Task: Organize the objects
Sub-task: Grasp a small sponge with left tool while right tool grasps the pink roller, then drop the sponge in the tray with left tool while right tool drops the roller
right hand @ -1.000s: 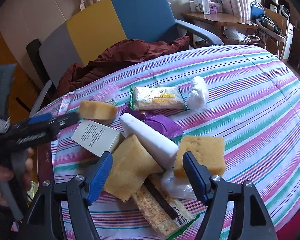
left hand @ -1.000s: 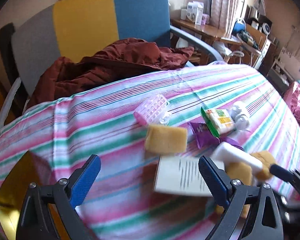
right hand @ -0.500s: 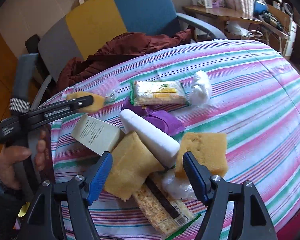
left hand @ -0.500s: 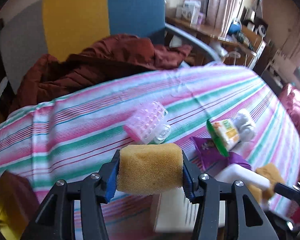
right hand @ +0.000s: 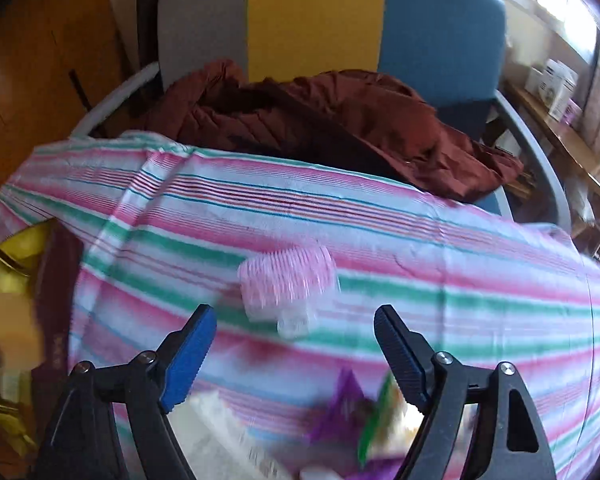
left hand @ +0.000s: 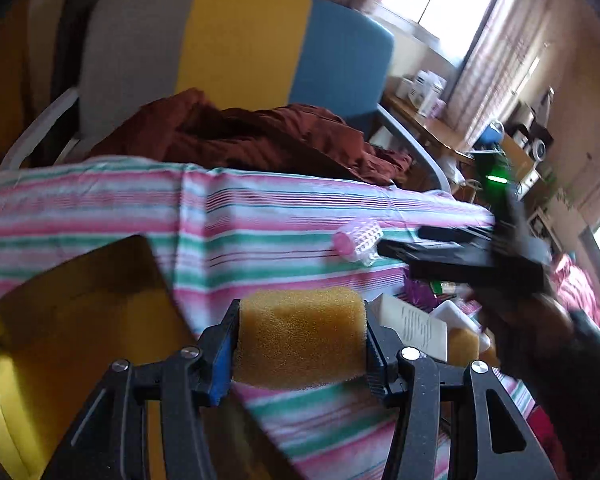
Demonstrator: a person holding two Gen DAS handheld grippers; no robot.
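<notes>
My left gripper is shut on a yellow sponge, which it holds above the striped tablecloth near the table's left edge. My right gripper hangs over the cloth with its jaws opening and nothing pressed between them. A pink hair roller lies just beyond its tips, the near end about level with them. The left wrist view shows the right gripper as a dark blur in a person's hand, reaching to the pink hair roller.
A gold box sits low at the table's left edge. A white printed carton, another sponge and purple and green packets lie near the right gripper. A maroon jacket fills the striped chair behind.
The left gripper closed on the sponge, lifted it and carried it left towards the gold box. The right gripper swung from the pile over to the pink roller, and its jaws widened.
</notes>
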